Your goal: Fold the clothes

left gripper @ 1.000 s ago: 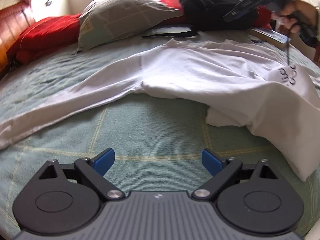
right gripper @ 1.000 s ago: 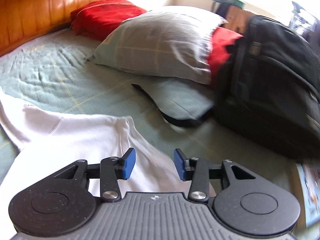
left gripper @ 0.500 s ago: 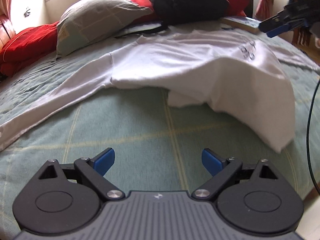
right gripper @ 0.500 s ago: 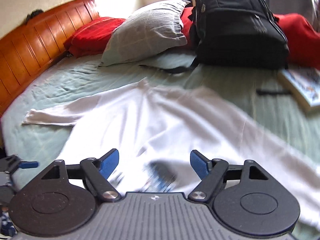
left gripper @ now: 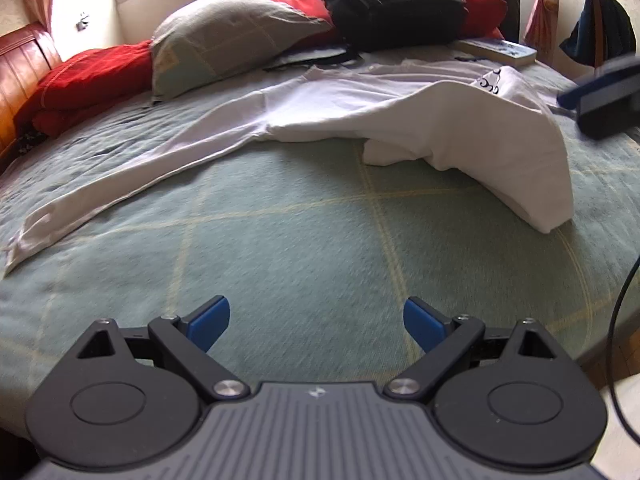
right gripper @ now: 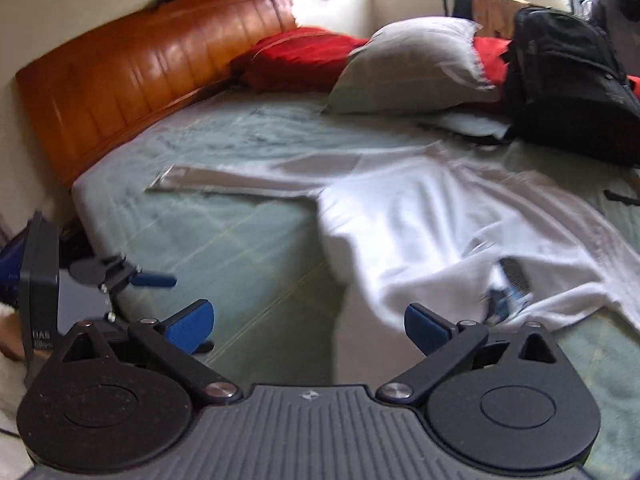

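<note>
White long-sleeved shirt (left gripper: 400, 120) spread across green checked bedspread (left gripper: 300, 248), body partly doubled over toward near edge, one sleeve (left gripper: 132, 184) stretched flat toward headboard (right gripper: 140, 80) side. Left gripper (left gripper: 316, 320): fingers spread, nothing between, above bare bedspread, shirt ahead and well apart. Right gripper (right gripper: 306, 326): jaws opening, nothing between, just beside folded hem at near edge; nearer of the two. Soft, limp cotton; rumpled, rounded folds. Probably next: hem pinch.

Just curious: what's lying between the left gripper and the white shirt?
Only bare green bedspread separates the left gripper from the white shirt, seen in the left wrist view.
</note>
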`<state>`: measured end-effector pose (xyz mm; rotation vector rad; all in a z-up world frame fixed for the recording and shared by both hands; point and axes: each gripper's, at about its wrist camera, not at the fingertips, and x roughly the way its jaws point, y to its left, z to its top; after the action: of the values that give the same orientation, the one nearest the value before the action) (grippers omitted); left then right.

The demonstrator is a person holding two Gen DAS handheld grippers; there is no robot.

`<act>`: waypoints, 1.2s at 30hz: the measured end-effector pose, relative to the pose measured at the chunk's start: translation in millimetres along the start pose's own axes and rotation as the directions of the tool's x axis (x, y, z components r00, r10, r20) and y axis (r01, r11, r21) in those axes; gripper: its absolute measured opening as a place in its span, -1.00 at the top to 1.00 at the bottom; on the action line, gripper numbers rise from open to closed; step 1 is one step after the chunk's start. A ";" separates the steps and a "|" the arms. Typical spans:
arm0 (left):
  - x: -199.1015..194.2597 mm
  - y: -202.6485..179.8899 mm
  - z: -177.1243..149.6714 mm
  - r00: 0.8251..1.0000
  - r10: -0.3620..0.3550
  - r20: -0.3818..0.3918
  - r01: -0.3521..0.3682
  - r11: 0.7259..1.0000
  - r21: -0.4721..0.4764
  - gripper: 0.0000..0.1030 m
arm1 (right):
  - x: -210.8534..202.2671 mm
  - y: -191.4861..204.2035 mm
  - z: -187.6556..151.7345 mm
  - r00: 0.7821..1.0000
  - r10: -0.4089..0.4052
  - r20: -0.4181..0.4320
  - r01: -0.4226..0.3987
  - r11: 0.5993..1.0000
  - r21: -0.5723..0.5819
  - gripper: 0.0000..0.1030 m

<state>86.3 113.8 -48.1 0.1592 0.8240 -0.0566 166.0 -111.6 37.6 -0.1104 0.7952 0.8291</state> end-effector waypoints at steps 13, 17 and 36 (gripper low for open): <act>-22.4 18.4 -18.1 0.999 0.018 0.043 -0.016 0.999 -0.051 -0.85 | 70.0 14.4 -44.9 0.986 -0.080 -0.144 0.092 0.992 0.081 -1.00; -16.5 17.6 -10.9 0.999 0.024 0.037 -0.023 0.999 -0.047 -0.85 | 71.9 -1.8 -35.4 0.982 -0.139 -0.127 0.150 0.985 0.083 -1.00; 19.5 14.1 29.4 0.999 0.053 -0.009 -0.054 0.997 -0.058 -0.85 | 111.0 -101.2 87.9 0.978 -0.207 -0.004 0.207 0.978 0.024 -1.00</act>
<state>122.4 123.1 -41.1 0.1269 0.8271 0.0184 333.7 -79.0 4.7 -0.1693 0.7802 0.6223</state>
